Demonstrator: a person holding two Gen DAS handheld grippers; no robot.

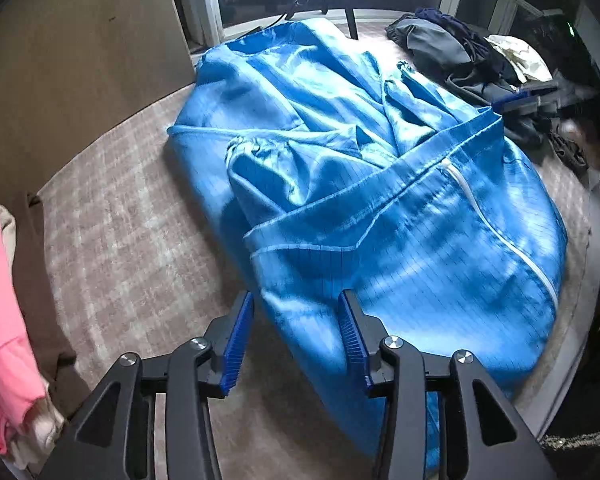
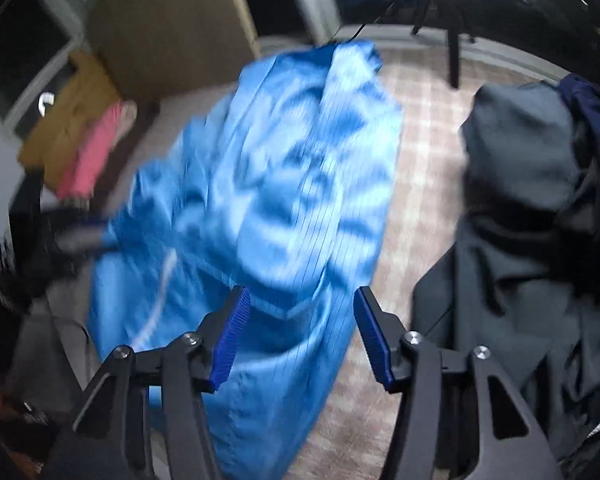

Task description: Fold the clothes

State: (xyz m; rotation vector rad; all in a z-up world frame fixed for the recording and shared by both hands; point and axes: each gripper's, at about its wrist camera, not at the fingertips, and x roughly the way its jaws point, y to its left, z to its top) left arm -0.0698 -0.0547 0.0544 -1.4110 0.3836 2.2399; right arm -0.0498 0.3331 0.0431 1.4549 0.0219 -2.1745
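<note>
Item 1, blue garment (image 1: 380,184): shiny blue cloth with fine dark lines, a white zip (image 1: 512,240) down one side and gathered cuffs. It lies crumpled and partly folded over itself on a pale checked tabletop (image 1: 112,240), taking up most of the middle. Its near edge lies below and between the fingers of both tools.

Item 2, left tool (image 1: 296,336): black arms, blue ribbed pads. The jaws stand spread, with the near hem of the blue garment showing in the gap below them; the pads do not press on the cloth. In the right wrist view this tool appears only as a dark blur at the garment's left edge.

Item 3, right tool (image 2: 300,332): same build. The jaws stand spread, wider than the left, over the near end of the blue garment (image 2: 268,208); nothing is pinched. This view is blurred.

Item 4, dark clothes pile (image 2: 532,216): grey and navy pieces heaped just beside the blue garment, on its right in the right wrist view, with bare tabletop (image 2: 424,148) between them.

Item 5, pink garment (image 1: 0,300): folded in a stack at the left edge of the tabletop, well apart from the blue garment.

Writing: no brand, label or lettering can be read on any item.
</note>
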